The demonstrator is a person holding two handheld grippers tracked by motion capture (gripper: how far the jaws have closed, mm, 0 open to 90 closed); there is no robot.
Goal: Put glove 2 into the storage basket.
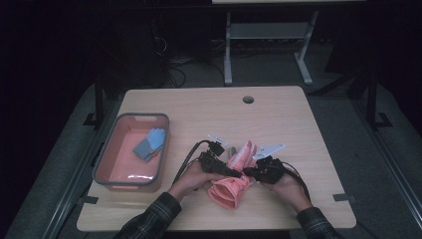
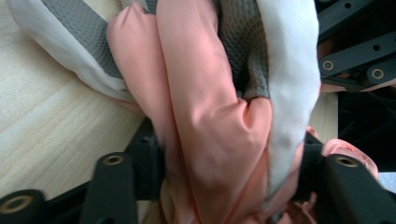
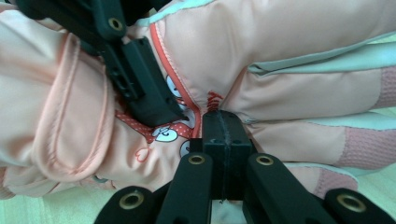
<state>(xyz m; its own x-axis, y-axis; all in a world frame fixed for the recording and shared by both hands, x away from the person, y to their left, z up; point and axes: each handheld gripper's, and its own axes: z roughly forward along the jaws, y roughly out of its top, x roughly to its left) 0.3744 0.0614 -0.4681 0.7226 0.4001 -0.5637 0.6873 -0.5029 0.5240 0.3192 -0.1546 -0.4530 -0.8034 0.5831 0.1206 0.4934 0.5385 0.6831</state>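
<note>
Left tool point(image 2: 224, 177) clamped on pink glove point(image 2: 205, 116); right tool point(image 3: 223, 140) closed against it.

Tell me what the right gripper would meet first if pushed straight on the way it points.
The right gripper, jaws shut, already touches the pink glove; straight on it meets more glove, with the left gripper probably just beyond.

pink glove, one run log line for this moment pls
pink glove on table, near edge | left gripper shut on pink glove | right gripper pinching it | blue glove in tray
</note>
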